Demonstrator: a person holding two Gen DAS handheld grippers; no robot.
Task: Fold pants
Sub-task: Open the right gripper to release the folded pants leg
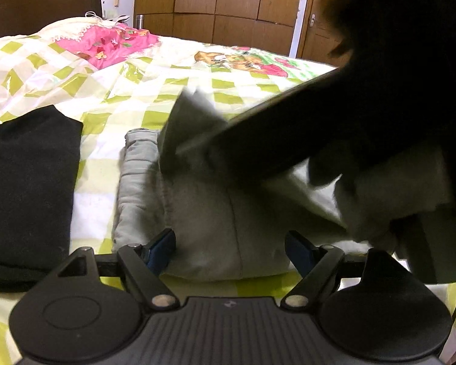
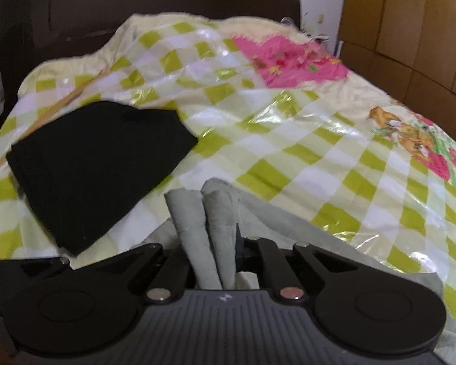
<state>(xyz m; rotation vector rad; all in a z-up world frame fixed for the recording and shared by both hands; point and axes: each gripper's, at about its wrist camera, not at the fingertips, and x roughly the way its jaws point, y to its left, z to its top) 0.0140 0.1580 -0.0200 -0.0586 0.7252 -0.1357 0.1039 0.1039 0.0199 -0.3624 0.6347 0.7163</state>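
We see the right gripper clamped on a bunched fold of the grey pants, its cloth rising straight ahead between the fingers. The left gripper hangs spread and empty at the near edge of the pants, which run away from it along the bed, beside a folded black garment.

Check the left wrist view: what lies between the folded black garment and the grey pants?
Only a bare strip of the checked bedspread separates the black garment from the grey pants; the right wrist view shows the same gap.
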